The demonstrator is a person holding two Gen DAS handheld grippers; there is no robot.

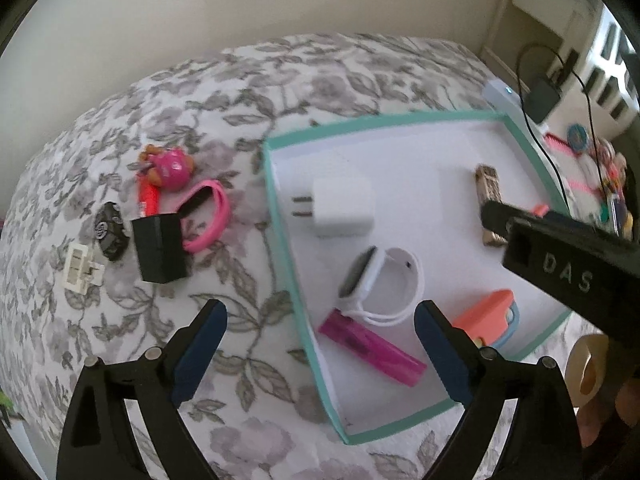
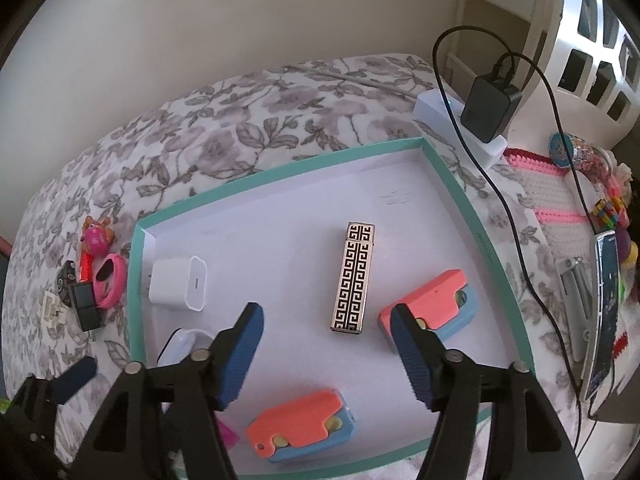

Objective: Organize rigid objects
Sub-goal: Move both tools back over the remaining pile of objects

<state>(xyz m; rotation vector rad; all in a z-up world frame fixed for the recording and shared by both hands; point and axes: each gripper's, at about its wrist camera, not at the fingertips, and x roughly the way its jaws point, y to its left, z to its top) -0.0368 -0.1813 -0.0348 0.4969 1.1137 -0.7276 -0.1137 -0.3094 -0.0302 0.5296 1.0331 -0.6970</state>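
Note:
A teal-rimmed white tray (image 1: 280,200) lies on a floral bedspread. In it are a white charger (image 1: 344,208), a white watch (image 1: 380,284), a magenta tube (image 1: 372,350), a gold-and-black patterned lighter (image 2: 354,276) and two orange-and-blue cases (image 2: 432,304) (image 2: 304,428). My left gripper (image 1: 320,316) hangs open over the tray's near left corner, above the watch and tube, touching neither. My right gripper (image 2: 326,316) is open over the tray floor, and the lighter lies free just beyond its tips. One finger (image 1: 496,216) of the right gripper shows in the left wrist view.
Left of the tray on the bedspread lie a black box (image 1: 160,248), a pink band (image 1: 208,216), a pink toy (image 1: 168,166), a dark round piece (image 1: 110,232) and a white clip (image 1: 80,268). To the right are a power strip with a black adapter (image 2: 488,108), cables, a phone (image 2: 604,312) and toys.

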